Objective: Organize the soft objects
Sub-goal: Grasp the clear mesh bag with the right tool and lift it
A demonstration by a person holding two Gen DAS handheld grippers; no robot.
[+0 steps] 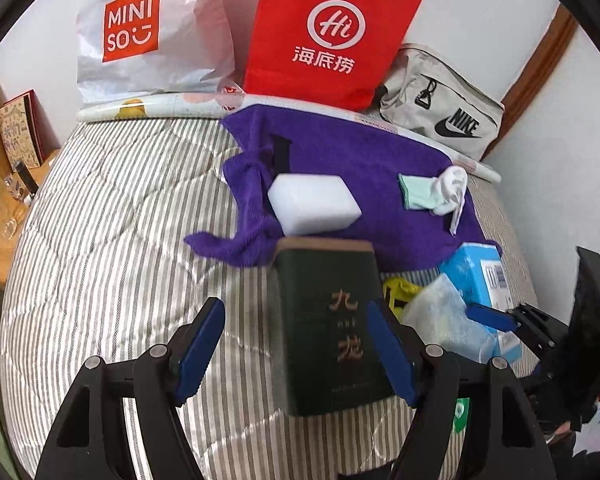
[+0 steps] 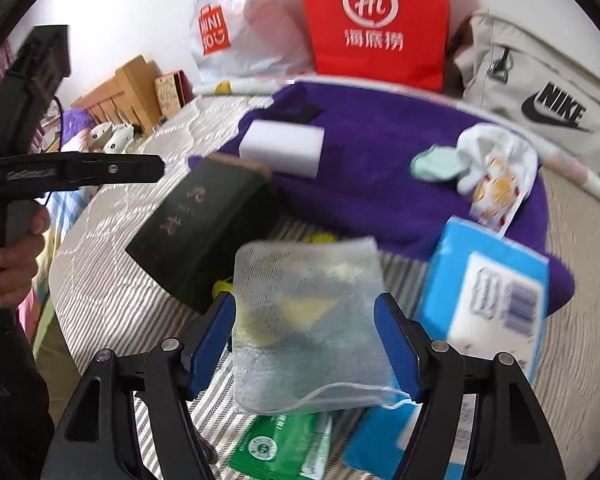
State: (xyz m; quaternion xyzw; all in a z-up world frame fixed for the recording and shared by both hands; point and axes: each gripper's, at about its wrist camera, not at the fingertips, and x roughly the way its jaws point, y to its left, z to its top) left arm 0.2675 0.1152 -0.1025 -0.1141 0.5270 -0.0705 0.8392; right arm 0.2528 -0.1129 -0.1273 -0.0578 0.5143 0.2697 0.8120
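While pinched by right fingers (image 2: 396, 344), mesh pouch (image 2: 306, 320) with yellowish contents; left fingers (image 1: 198, 344) wide.

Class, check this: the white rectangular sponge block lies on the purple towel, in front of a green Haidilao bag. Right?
Not quite. The white rectangular sponge block does lie on the purple towel, but the Haidilao bag behind is red, as the left wrist view shows.

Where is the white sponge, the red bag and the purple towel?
white sponge (image 1: 314, 204): left wrist view, middle of its top face.
red bag (image 1: 328, 36): left wrist view, on its round white logo.
purple towel (image 1: 352, 148): left wrist view, bare cloth behind the sponge.
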